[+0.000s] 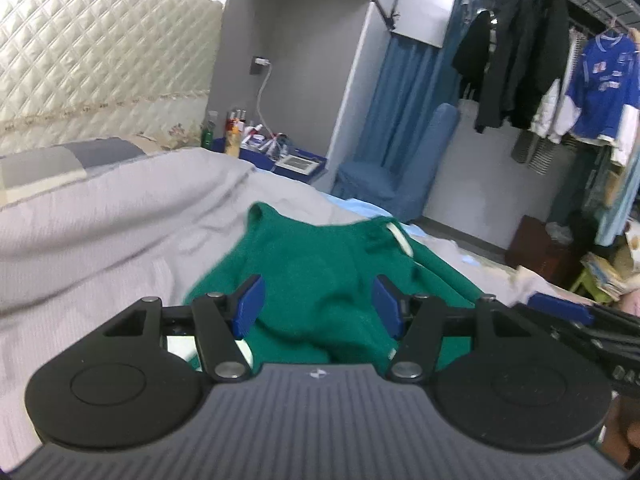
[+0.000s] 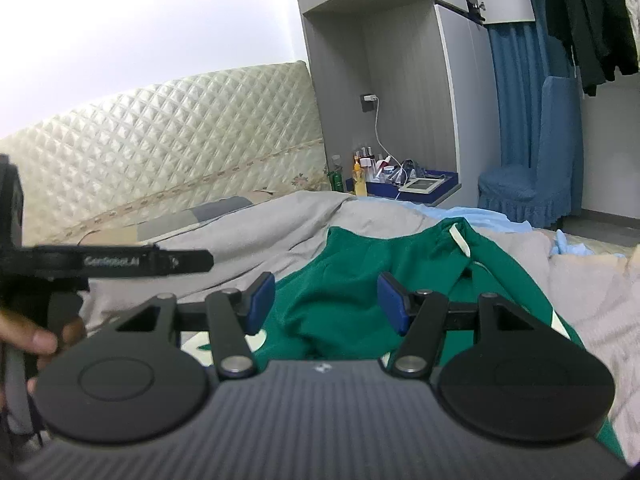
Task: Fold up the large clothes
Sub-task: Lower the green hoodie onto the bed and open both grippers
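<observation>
On the bed, left wrist view: we logged one green garment [image 1: 320, 280], bunched in soft humps on the grey bedcover [image 1: 100, 240], with a white strip [image 1: 400, 240] showing near its far edge. Our left gripper [image 1: 318, 308] hung above the near part of the cloth, fingers [image 1: 250, 306] held moderately wide, nothing between them and no pad on the fabric. The tip of the other tool [image 1: 560, 308] showed at the right edge. A bedside shelf [image 1: 280, 152] with bottles, a blue chair [image 1: 400, 176] and hanging clothes [image 1: 540, 60] stood beyond.

Risk noted: the garment was not spread flat, so we judged that a pinch here could take two layers at once and fold the humps in, leaving a crooked result.

On the bed, right wrist view: we logged the same garment [image 2: 360, 280], its white strip [image 2: 460, 242] at the far side and a pale blue cloth [image 2: 580, 246] beyond. Our right gripper [image 2: 326, 304] hovered over it, fingers [image 2: 262, 300] likewise apart and empty. The left tool [image 2: 120, 262], in a hand [image 2: 36, 336], sat just beside at the left.

Risk noted: with both tools close together, we judged they might knock or seize the same spot; a grab of the bedcover along with the garment was also possible. The picture was slightly blurred, so edges and hems were hard to place.
</observation>
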The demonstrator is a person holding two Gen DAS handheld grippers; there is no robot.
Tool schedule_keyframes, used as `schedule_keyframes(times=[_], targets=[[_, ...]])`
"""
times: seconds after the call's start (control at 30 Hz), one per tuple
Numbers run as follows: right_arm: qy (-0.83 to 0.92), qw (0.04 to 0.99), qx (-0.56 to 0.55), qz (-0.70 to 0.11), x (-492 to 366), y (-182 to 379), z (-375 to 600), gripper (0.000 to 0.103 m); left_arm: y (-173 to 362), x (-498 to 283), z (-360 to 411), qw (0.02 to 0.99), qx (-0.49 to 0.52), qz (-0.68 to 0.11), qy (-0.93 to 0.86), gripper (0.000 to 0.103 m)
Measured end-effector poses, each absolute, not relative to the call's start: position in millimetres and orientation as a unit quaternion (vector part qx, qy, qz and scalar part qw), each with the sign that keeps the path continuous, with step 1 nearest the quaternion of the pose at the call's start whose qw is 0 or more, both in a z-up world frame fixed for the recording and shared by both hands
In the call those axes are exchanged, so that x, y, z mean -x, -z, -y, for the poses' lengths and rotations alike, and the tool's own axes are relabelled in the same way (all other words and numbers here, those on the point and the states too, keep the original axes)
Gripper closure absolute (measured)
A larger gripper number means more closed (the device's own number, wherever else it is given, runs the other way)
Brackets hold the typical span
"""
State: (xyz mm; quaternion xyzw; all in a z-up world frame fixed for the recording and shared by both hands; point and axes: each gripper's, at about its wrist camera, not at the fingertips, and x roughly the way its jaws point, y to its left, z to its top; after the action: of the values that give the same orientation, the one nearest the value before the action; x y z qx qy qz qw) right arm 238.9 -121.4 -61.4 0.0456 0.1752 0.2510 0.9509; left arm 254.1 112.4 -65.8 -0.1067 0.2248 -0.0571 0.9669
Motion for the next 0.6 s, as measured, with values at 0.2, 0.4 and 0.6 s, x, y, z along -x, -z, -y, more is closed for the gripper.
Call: schedule_keyframes(times=[0.2,0.4,0.6], targets=[[-0.239,0.952,-0.066,-0.18,-223,74,125,0.042,74,-215,-101,0.97,0.097,-0.214,0.066,0.038],[-0.214,0.957,-0.037,-0.193,-228,91,112,0.043,87,-215,-116,0.972,0.091,-0.212,0.044,0.037],[-0.198,0.957,-0.014,-0.21,-244,107,96,0.043,106,-239,-141,0.966,0.106,-0.23,0.045,0.023]])
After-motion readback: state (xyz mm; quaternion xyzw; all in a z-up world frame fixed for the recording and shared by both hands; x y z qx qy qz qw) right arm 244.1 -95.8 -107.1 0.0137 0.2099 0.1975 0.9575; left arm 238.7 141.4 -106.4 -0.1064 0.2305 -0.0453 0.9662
